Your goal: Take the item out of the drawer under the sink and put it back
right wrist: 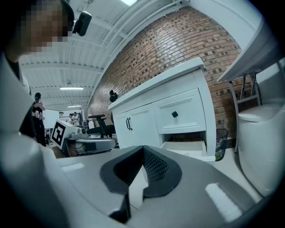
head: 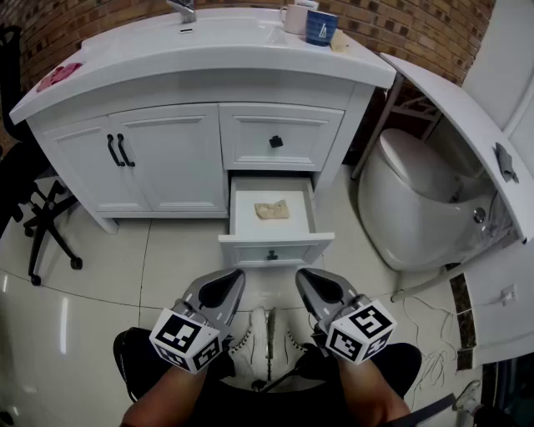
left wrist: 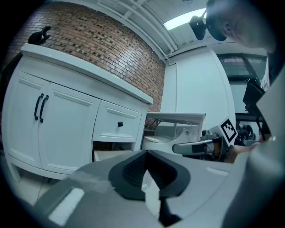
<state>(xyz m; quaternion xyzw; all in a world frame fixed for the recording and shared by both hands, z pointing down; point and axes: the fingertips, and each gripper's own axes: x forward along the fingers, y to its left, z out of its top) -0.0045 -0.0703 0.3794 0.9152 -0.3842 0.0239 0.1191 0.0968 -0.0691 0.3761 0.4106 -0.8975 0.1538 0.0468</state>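
Observation:
The lower drawer (head: 273,243) of the white vanity (head: 167,150) under the sink stands pulled out. A crumpled beige item (head: 272,209) lies on its floor. My left gripper (head: 235,277) and right gripper (head: 303,276) hover side by side in front of the drawer, a short way back from its front panel. Both are shut with nothing between the jaws. In the left gripper view the shut left gripper (left wrist: 147,152) points toward the open drawer (left wrist: 111,155). The right gripper (right wrist: 143,147) also faces the open drawer (right wrist: 185,146). The item is hidden in both gripper views.
The upper drawer (head: 277,138) and the two cabinet doors (head: 125,154) are closed. Cups (head: 320,26) and a pink cloth (head: 58,75) sit on the countertop. A toilet (head: 413,204) stands to the right, an office chair (head: 42,213) to the left. A bin (right wrist: 220,143) is beside the vanity.

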